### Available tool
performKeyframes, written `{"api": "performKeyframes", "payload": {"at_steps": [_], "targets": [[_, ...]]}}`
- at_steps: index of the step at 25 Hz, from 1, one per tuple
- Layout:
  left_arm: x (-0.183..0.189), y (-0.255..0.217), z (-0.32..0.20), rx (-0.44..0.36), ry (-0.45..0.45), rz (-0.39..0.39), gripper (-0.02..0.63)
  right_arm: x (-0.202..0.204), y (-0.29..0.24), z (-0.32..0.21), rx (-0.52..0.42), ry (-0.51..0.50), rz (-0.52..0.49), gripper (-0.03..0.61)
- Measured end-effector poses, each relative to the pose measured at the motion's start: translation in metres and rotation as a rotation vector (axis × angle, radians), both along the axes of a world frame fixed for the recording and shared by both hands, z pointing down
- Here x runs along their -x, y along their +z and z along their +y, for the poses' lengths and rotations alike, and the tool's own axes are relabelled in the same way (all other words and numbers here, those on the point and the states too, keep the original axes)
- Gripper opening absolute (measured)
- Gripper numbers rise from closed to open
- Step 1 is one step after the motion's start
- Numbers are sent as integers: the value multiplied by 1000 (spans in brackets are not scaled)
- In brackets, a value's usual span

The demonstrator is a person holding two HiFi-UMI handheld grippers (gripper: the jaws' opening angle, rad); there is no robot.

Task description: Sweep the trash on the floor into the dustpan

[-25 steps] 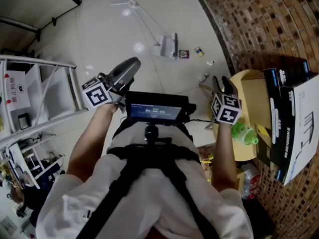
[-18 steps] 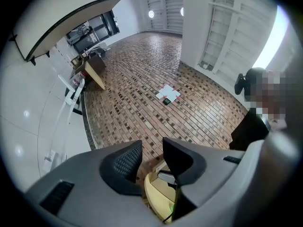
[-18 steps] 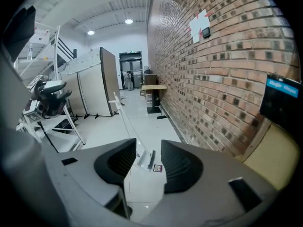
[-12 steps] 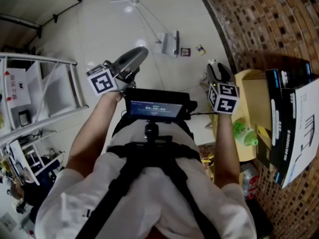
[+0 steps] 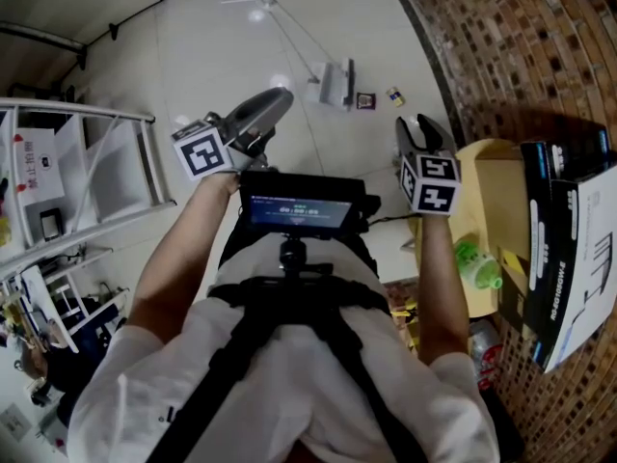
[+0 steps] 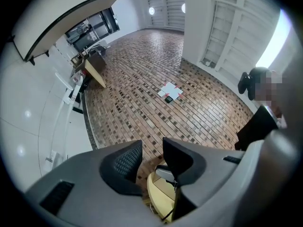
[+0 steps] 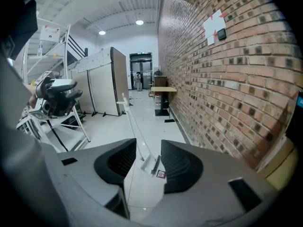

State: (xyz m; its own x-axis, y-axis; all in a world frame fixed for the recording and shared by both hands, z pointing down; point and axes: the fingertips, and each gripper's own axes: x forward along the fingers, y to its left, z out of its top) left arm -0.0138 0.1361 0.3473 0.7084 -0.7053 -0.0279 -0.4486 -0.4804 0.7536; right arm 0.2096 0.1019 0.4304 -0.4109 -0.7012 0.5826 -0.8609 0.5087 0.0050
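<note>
A white long-handled dustpan (image 5: 333, 83) stands on the pale floor ahead, its thin handle (image 5: 284, 29) running away from me. Beside it lie a small dark packet (image 5: 365, 100) and a small yellowish scrap (image 5: 393, 95) near the brick wall. My left gripper (image 5: 258, 114) is held out level, open and empty, left of the dustpan. My right gripper (image 5: 416, 135) is open and empty, tilted down toward the floor. In the right gripper view the dustpan (image 7: 150, 163) and packet (image 7: 161, 174) show in the gap of the right gripper (image 7: 148, 162). The left gripper (image 6: 151, 157) faces the brick wall.
A white ladder-like rack (image 5: 87, 181) stands at the left. At the right a yellow table (image 5: 496, 177) carries a green bottle (image 5: 479, 264) and dark boxes (image 5: 569, 249), against the brick wall (image 5: 501, 37). White partitions (image 7: 106, 82) stand further down the room.
Both grippers have moved forward toward the dustpan. The right one has shifted left, off the yellow table's edge. Neither has taken hold of anything.
</note>
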Motion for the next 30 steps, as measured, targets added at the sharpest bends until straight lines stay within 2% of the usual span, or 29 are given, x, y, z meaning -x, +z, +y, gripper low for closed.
{"api": "performKeyframes", "payload": {"at_steps": [3,10,15,18,24,30], "targets": [[3,0,-3,-22,15,9,133,12,2,-2,6,-20,7,176],[30,20,-34,31,15,25,133,50,-3,-27,-7,-25,21,176],[55,34,-72,68,21,32,133,92,-4,-56,-7,-37,27,176],[76,45,-96,102,16,36,133,122,-1,-79,-1,-55,43,176],[120,52,-143,106,12,74,133,193,3,-126,9,-117,58,176],[169,71,-176,186,-49,92,137,285,-3,-177,-57,-223,60,193]]}}
